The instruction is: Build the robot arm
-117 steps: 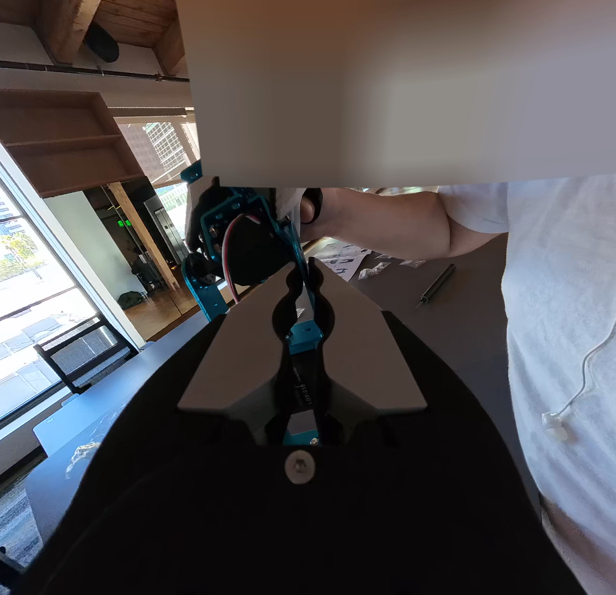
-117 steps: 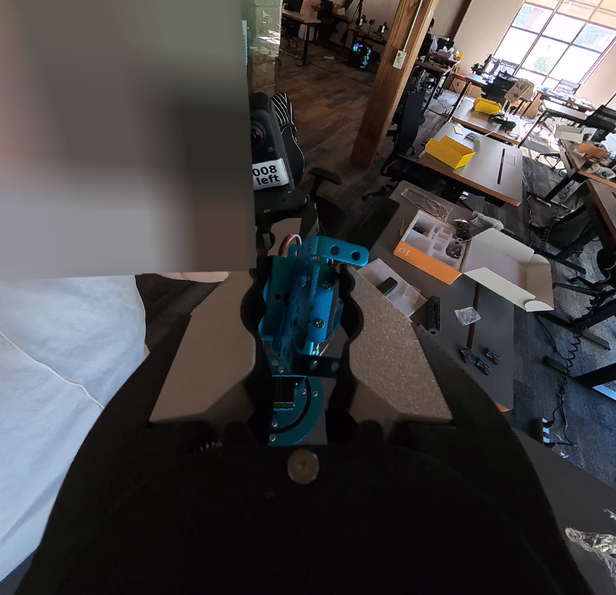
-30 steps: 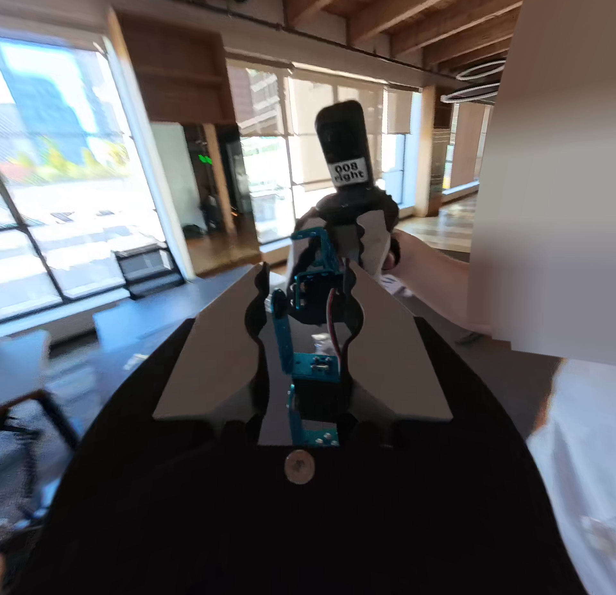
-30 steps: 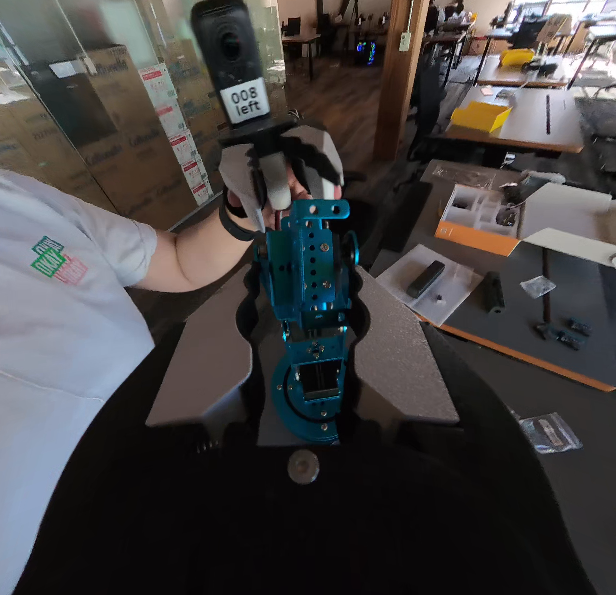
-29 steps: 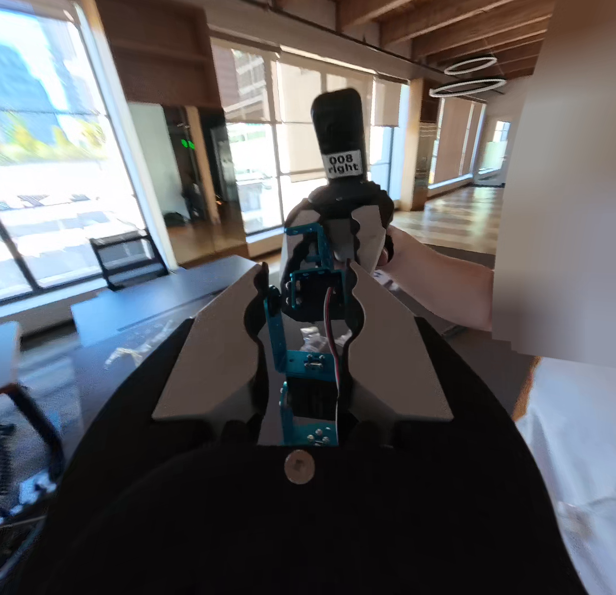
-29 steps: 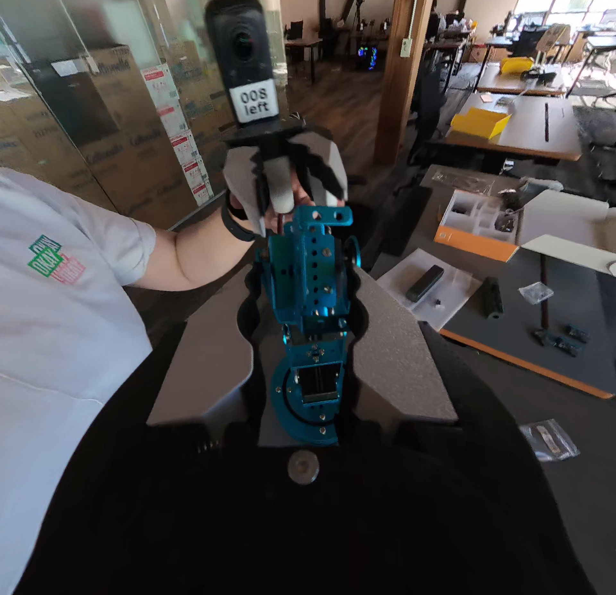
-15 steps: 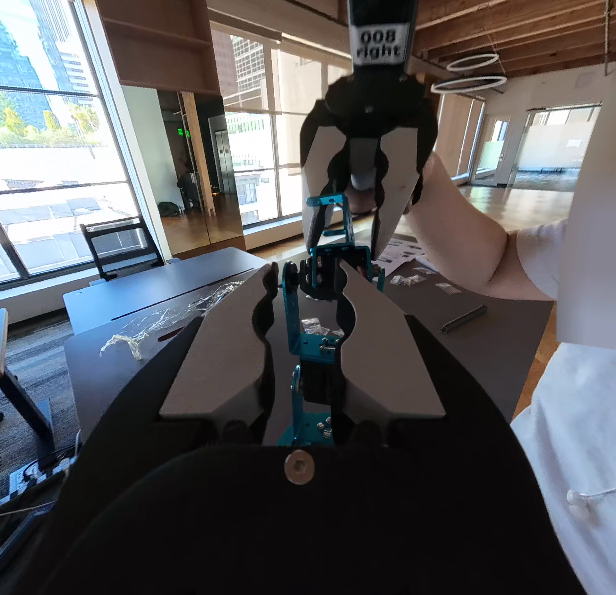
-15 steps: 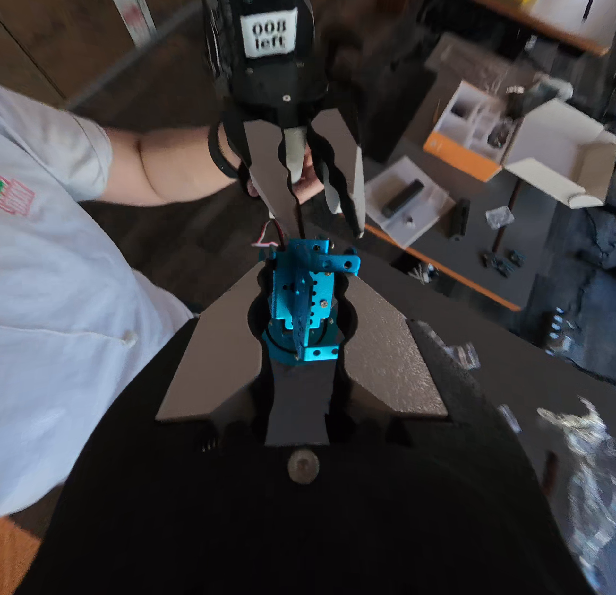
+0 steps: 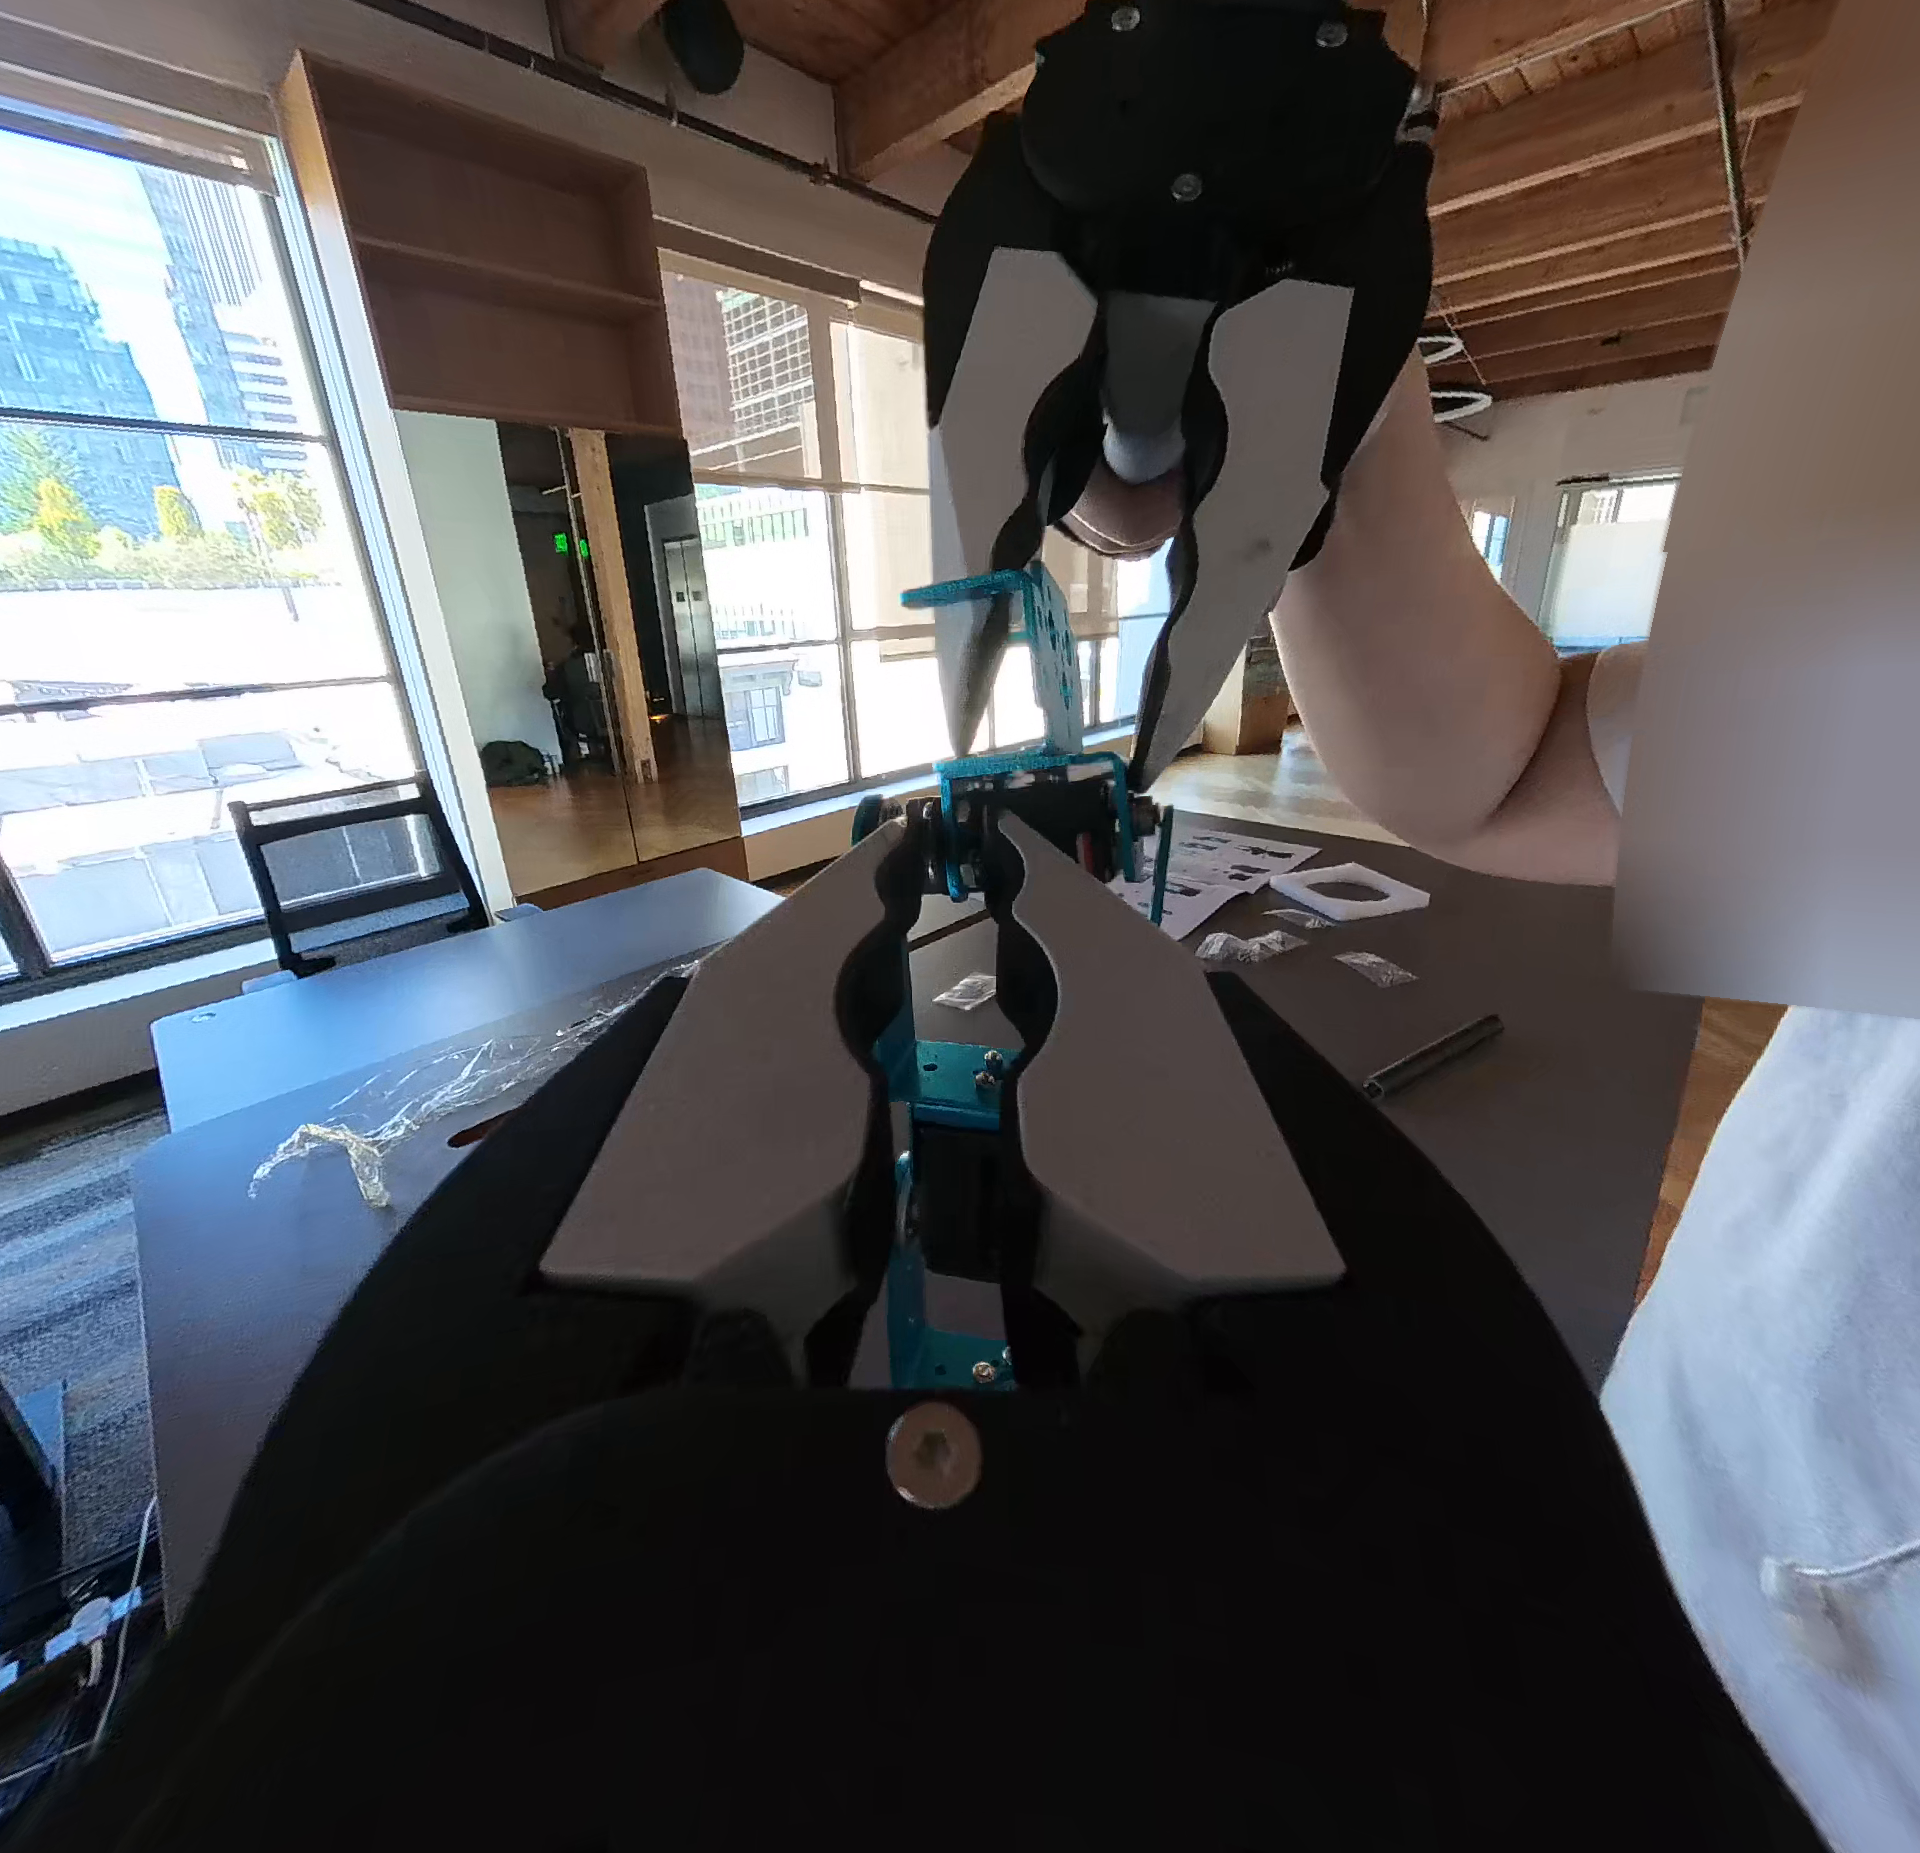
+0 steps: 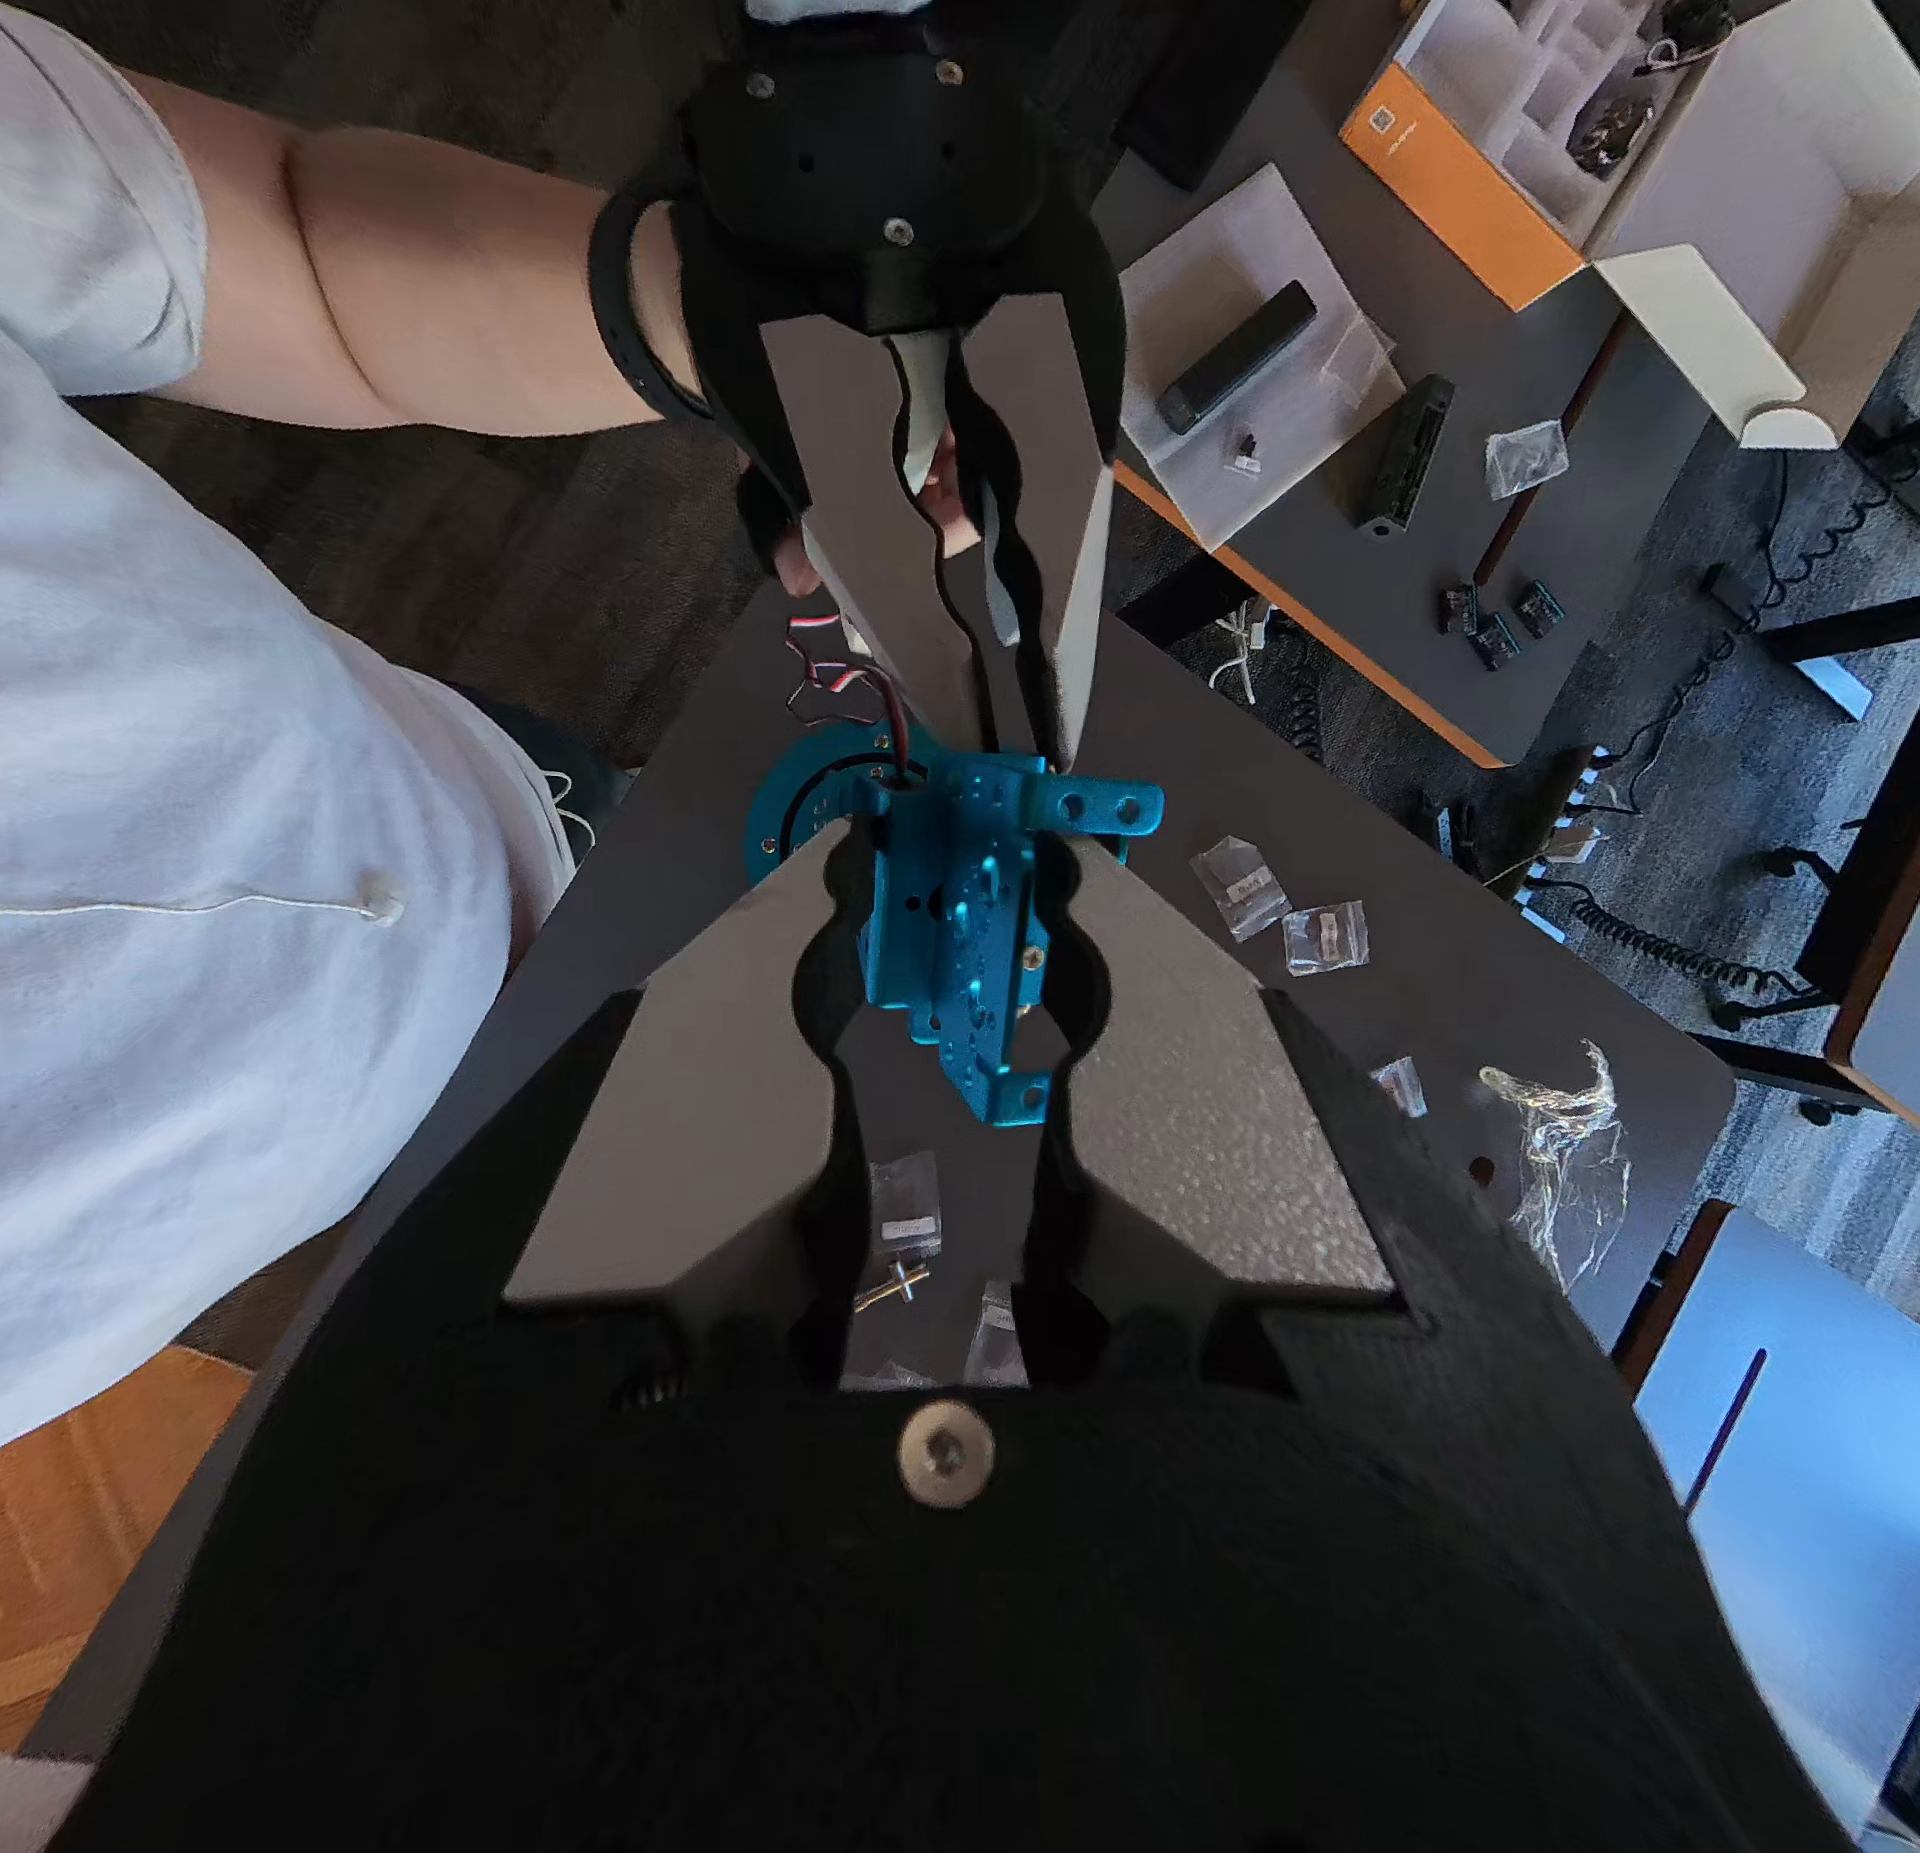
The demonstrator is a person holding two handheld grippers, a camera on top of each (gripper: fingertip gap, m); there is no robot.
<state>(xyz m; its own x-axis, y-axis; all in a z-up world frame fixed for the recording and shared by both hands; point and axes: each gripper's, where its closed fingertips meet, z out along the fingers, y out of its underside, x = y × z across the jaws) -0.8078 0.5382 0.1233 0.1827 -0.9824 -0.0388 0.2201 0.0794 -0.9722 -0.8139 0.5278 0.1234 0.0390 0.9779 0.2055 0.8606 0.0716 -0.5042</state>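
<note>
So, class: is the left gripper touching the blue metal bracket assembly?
Touching. In the left wrist view the left gripper has its fingers closed against the sides of the blue metal bracket assembly, with no gap visible.

Both grippers (image 9: 951, 847) (image 10: 956, 868) clamped, facing

Two handheld grippers share one build: a rounded black shell, a silver hex screw at its centre, and wedge-shaped grey fingers (image 9: 748, 1097) with wavy black inner edges. The left gripper (image 10: 1023, 754) carries a white label; the right gripper (image 9: 1049, 754) shows small screws. The person wears a white short-sleeved shirt (image 10: 208, 868) and a black wristband (image 10: 623, 328)
</note>
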